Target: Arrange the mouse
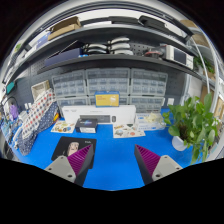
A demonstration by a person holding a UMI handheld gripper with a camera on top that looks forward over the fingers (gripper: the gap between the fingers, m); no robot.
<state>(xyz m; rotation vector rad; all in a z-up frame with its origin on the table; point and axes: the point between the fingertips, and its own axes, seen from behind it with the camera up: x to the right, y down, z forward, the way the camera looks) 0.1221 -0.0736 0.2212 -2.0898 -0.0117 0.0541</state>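
My gripper (113, 153) is open and empty, held low over a blue table top (112, 145). Its two fingers with purple pads (77, 159) stand wide apart, with only bare blue surface between them. A small dark object (74, 147) lies right at the left fingertip; I cannot tell whether it is the mouse. I see no clear mouse elsewhere.
A white box (88, 124), papers (128, 130) and small items (62, 127) line the table's far edge. A green plant in a white pot (193, 122) stands on the right, a checked cloth (38, 113) on the left. Drawer cabinets with a yellow box (107, 100) and loaded shelves (110, 50) fill the back.
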